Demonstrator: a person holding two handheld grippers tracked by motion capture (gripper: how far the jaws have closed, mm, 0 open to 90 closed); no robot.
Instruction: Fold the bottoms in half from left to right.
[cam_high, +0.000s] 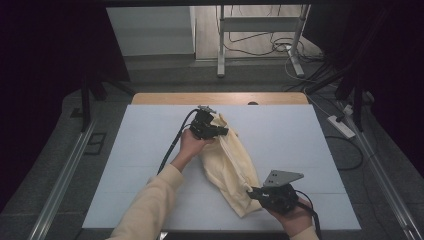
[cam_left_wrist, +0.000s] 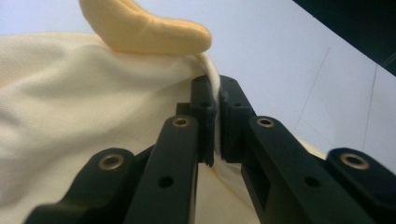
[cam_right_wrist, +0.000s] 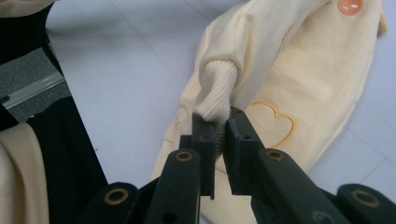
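A pale yellow garment (cam_high: 227, 160) lies bunched on the white table top (cam_high: 295, 135), stretched from the far middle toward the near right. My left gripper (cam_high: 216, 131) is shut on the garment's far edge; in the left gripper view its jaws pinch a thin fold of the cloth (cam_left_wrist: 56, 116) at the left gripper (cam_left_wrist: 215, 100). My right gripper (cam_high: 255, 192) is shut on the near end; in the right gripper view the ribbed cuff (cam_right_wrist: 215, 88) sits between the pads at the right gripper (cam_right_wrist: 220, 123). An outlined heart (cam_right_wrist: 275, 122) and an orange patch (cam_right_wrist: 350, 5) mark the fabric.
The white board rests on a wooden table (cam_high: 165, 98) whose far edge shows. Beyond it stand a metal frame (cam_high: 260, 30) and floor cables (cam_high: 305, 65). A power strip (cam_high: 341, 126) lies off the right side. The person's cream sleeve (cam_high: 150, 202) reaches in from the near edge.
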